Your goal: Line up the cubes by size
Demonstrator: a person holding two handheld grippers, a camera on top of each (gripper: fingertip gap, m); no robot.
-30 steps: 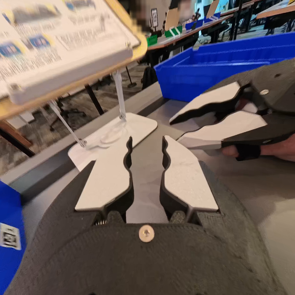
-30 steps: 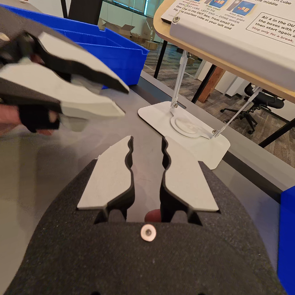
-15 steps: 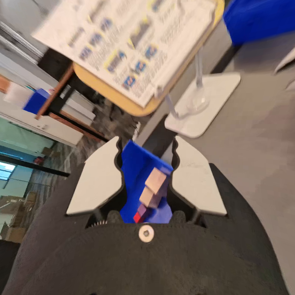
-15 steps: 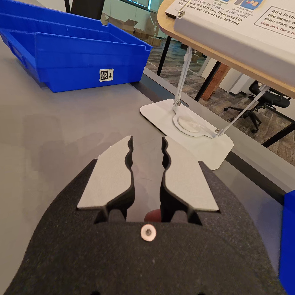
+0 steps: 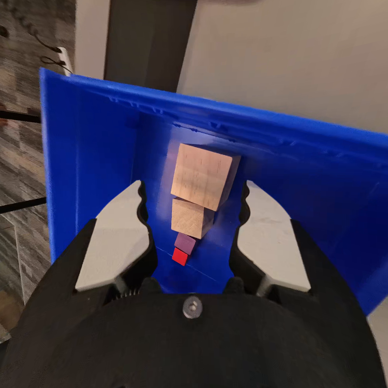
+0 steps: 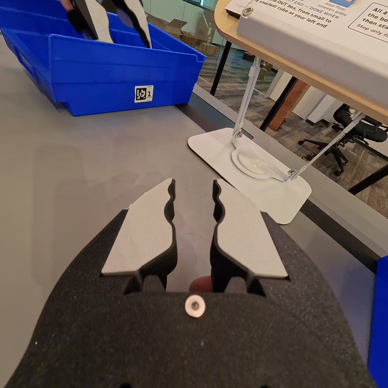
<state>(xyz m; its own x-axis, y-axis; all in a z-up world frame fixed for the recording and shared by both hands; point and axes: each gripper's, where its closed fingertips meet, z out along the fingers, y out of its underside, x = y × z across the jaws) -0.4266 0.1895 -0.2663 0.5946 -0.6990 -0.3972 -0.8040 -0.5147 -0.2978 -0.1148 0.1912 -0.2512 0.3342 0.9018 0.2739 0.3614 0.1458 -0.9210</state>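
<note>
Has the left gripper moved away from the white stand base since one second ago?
Yes. The left gripper left the white stand base and now hangs open over the cubes in the blue bin.

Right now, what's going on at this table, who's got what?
Nothing is held. The left gripper hangs wide open over a blue bin, where four cubes sit in a row: large wooden cube, smaller wooden cube, purple cube, red cube. The right gripper hovers partly open and empty over the grey table, near a white stand base.
</note>
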